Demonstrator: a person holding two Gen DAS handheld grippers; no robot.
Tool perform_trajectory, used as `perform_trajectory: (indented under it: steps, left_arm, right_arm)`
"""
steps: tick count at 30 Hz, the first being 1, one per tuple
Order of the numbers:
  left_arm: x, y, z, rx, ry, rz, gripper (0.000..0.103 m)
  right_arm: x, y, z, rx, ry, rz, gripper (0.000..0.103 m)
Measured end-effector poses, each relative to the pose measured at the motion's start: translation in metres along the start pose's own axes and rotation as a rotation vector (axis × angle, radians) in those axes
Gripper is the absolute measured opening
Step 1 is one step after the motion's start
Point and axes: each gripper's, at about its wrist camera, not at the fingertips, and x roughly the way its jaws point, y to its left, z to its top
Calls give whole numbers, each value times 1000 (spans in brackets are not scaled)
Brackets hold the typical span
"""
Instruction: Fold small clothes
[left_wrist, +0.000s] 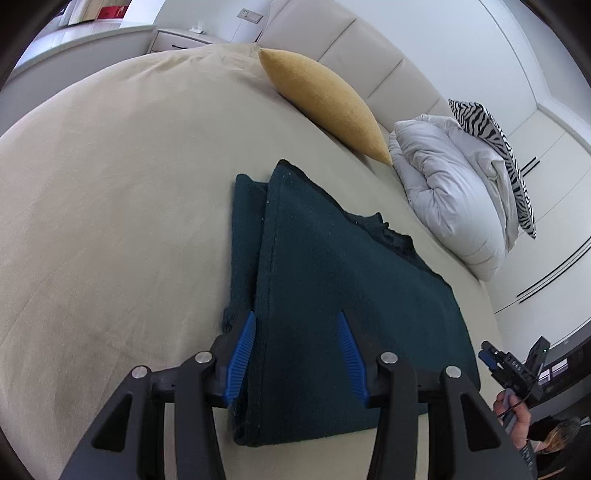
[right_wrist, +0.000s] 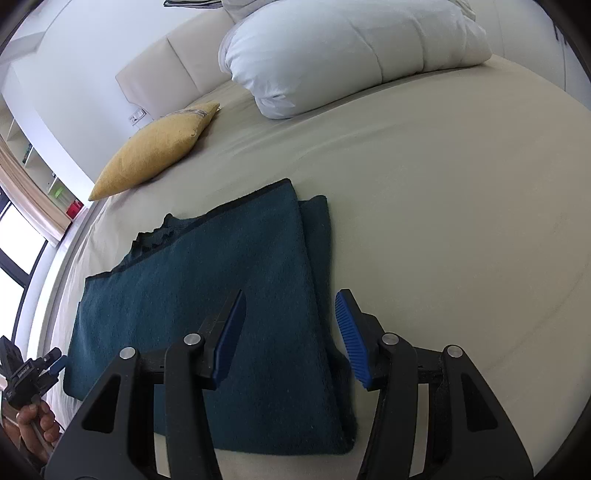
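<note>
Bed: I am looking at one wide bed under a smooth beige sheet (left_wrist: 110, 206), filling most of both wrist views; one padded cream headboard (left_wrist: 354, 48) is running along its far edge.
Duvet: one white puffy duvet (right_wrist: 332, 48) is sitting bundled near the headboard, with one zebra-striped cushion (left_wrist: 498, 147) leaning on top of it in the left view.
Clothes: I am counting one garment, a dark teal fleecy knit piece (left_wrist: 332, 295), lying folded flat on the sheet in the middle of the bed, well apart from the duvet. A narrower folded layer is sticking out along one long side, and a ribbed darker edge is showing at the far end.
Pillow: one mustard-yellow fabric cushion (right_wrist: 155, 151) is lying by the headboard, between the duvet and the bed's far corner, apart from the garment.
Left tongs: my left gripper (left_wrist: 297, 354) is hovering over the near edge of the teal garment, its two blue ribbed pads (left_wrist: 242, 358) standing partly apart with only air between them; they are gripping nothing.
Right tongs: my right gripper (right_wrist: 291, 332) is hovering over the garment's other near corner, jaws likewise half spread and empty, one pad over the cloth and one over the bare sheet.
Hands: each view is catching the other gripper at its edge, held in one hand (right_wrist: 37, 424).
</note>
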Motion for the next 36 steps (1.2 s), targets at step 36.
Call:
perform_trajectory:
  steps: [36]
  left_arm:
    - [-3,10,-33,65,78,97,7]
  right_arm:
    - [-23,-21,-61,-17,74,-82,9]
